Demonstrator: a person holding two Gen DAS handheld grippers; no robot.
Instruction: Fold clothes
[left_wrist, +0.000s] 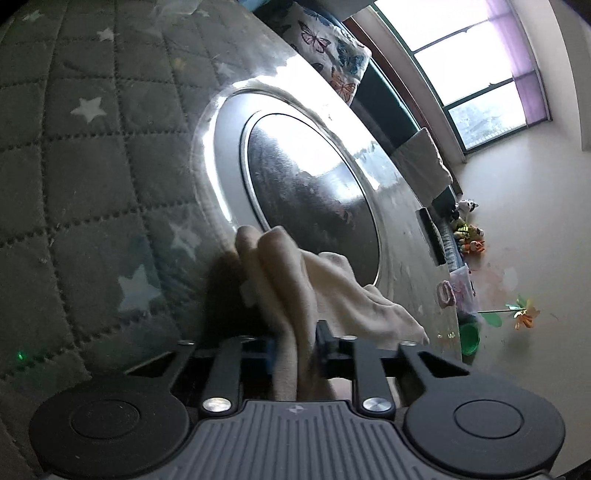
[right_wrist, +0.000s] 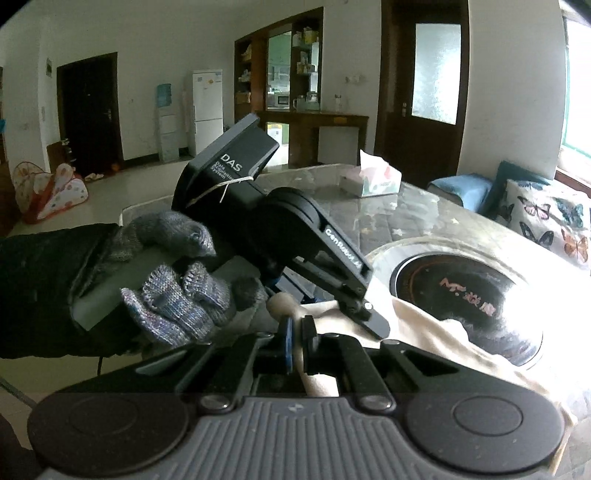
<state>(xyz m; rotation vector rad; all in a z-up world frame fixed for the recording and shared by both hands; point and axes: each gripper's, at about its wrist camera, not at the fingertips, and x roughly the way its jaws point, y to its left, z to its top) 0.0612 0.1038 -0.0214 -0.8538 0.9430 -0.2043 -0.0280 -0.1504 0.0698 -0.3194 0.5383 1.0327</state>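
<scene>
Left gripper (left_wrist: 295, 343): black two-finger tool, jaws drawn narrow and pinched on a bunched fold of the cream garment (left_wrist: 332, 295). The cloth runs up between the fingers (left_wrist: 323, 338) and spills away over the table top.

Right gripper (right_wrist: 297, 343): jaws closed tight on another rolled edge of the same cream garment (right_wrist: 424, 328); a blue pad shows on one fingertip (right_wrist: 286, 345). From here the cloth trails to the right, draped over the near edge of the round hotplate.

Gloved hand (right_wrist: 177, 295): grey knitted glove below a black sleeve (right_wrist: 44, 288), wrapped around the handle of the left gripper, just beyond the right gripper's jaws. Its black camera housing is lettered "DAS".

Table (left_wrist: 92, 166): covered with a grey quilted, star-printed cloth under a clear glossy sheet.

Round hotplate (left_wrist: 306, 192): dark glass disc in a pale ring, set into the table's middle, glaring with window light; the garment touches its near rim.

Tissue box (right_wrist: 373, 181): on the far side of the table, a white tissue standing up from it.

Butterfly-print cushion (right_wrist: 546, 221): beyond the table, near the window (left_wrist: 472, 66).

Far room: white refrigerator (right_wrist: 207, 110), dark wooden shelving, two dark doors.
</scene>
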